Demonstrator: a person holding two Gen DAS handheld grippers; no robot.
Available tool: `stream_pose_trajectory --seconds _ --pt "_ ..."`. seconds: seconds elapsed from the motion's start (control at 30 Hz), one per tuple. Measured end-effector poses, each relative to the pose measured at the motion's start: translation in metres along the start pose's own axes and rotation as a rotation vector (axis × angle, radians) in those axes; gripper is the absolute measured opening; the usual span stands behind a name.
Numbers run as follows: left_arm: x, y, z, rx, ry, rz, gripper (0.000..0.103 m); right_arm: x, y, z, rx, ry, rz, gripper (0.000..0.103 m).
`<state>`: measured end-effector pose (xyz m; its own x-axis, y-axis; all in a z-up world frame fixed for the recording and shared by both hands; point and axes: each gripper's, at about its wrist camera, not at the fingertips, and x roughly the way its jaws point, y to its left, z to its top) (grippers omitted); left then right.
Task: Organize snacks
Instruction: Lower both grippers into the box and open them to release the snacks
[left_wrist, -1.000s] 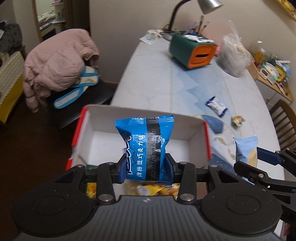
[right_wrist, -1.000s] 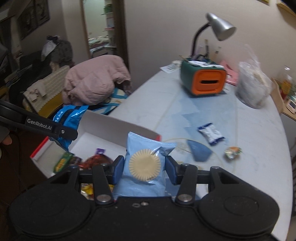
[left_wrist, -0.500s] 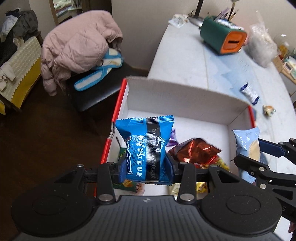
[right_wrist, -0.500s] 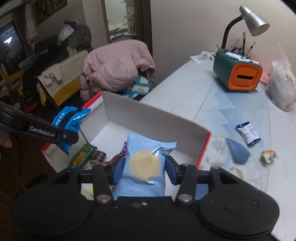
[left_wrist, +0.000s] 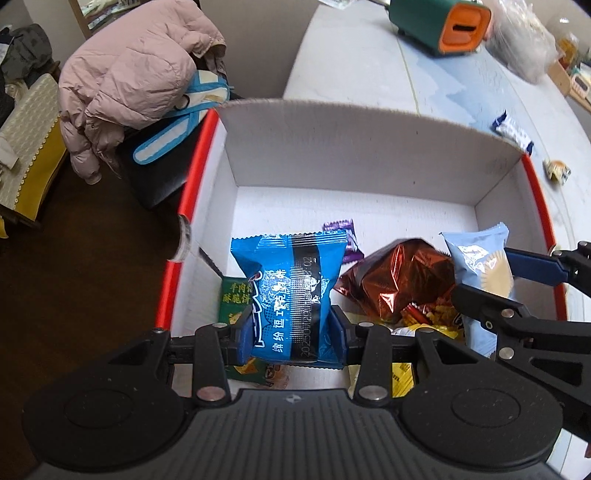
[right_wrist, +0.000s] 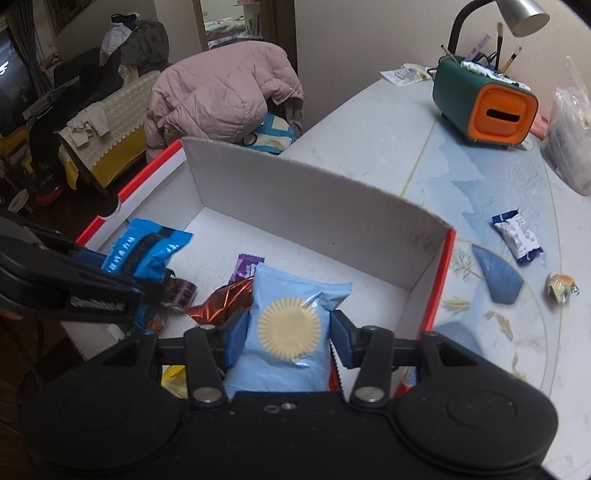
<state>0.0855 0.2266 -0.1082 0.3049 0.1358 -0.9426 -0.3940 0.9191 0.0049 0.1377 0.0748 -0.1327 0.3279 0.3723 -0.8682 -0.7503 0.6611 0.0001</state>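
Both grippers have come down over the box (left_wrist: 369, 155) since the earlier frames, so its white floor now fills the middle of each view. The left gripper (left_wrist: 291, 332) is clenched on a bright blue snack packet (left_wrist: 291, 291), held upright at lower centre. The right gripper (right_wrist: 284, 339) grips a pale blue biscuit packet (right_wrist: 291, 321), also upright. Below them in the box lie a copper foil bag (left_wrist: 399, 284), a small purple wrapper (left_wrist: 341, 236) and a green packet (left_wrist: 234, 299). On the table (right_wrist: 388, 147) at right, outside the box, rest a blue-white packet (right_wrist: 517, 236) and a crumpled wrapper (right_wrist: 561, 288).
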Motion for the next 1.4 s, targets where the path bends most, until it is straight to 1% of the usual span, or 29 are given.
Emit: stream_pose_trajectory --seconds 0.43,0.7,0.73,0.8,0.87,1.0,1.07,1.1,1.17,1.3,1.4 --pt "0.024 -0.008 -0.008 0.03 0.06 -0.002 0.04 0.009 -0.003 -0.007 0.044 0.036 0.013 0.048" --pt "0.023 -0.01 -0.013 0.029 0.056 -0.008 0.041 0.008 -0.007 -0.009 0.058 0.034 0.018 0.05" --pt "0.022 -0.01 -0.014 0.029 0.054 -0.015 0.042 0.008 -0.008 -0.01 0.062 0.035 0.02 0.051" --pt "0.02 -0.008 -0.014 0.024 0.044 -0.023 0.048 0.007 -0.009 -0.011 0.073 0.032 0.03 0.055" --pt "0.016 -0.007 -0.015 0.02 0.03 -0.027 0.052 0.004 -0.009 -0.013 0.077 0.021 0.032 0.061" --pt "0.007 -0.005 -0.016 0.004 0.007 -0.043 0.052 -0.004 -0.009 -0.015 0.069 0.002 0.035 0.065" --pt "0.0 -0.005 -0.017 -0.001 -0.008 -0.05 0.053 -0.01 -0.01 -0.015 0.069 -0.017 0.037 0.074" --pt "-0.003 -0.005 -0.017 -0.001 -0.018 -0.054 0.054 -0.013 -0.01 -0.015 0.069 -0.028 0.037 0.077" --pt "-0.012 -0.006 -0.018 0.001 -0.042 -0.061 0.057 -0.021 -0.012 -0.015 0.069 -0.045 0.042 0.079" --pt "-0.03 -0.008 -0.018 0.008 -0.09 -0.076 0.058 -0.038 -0.016 -0.014 0.073 -0.078 0.057 0.081" --pt "-0.044 -0.012 -0.017 0.005 -0.125 -0.089 0.059 -0.051 -0.019 -0.013 0.072 -0.112 0.042 0.088"
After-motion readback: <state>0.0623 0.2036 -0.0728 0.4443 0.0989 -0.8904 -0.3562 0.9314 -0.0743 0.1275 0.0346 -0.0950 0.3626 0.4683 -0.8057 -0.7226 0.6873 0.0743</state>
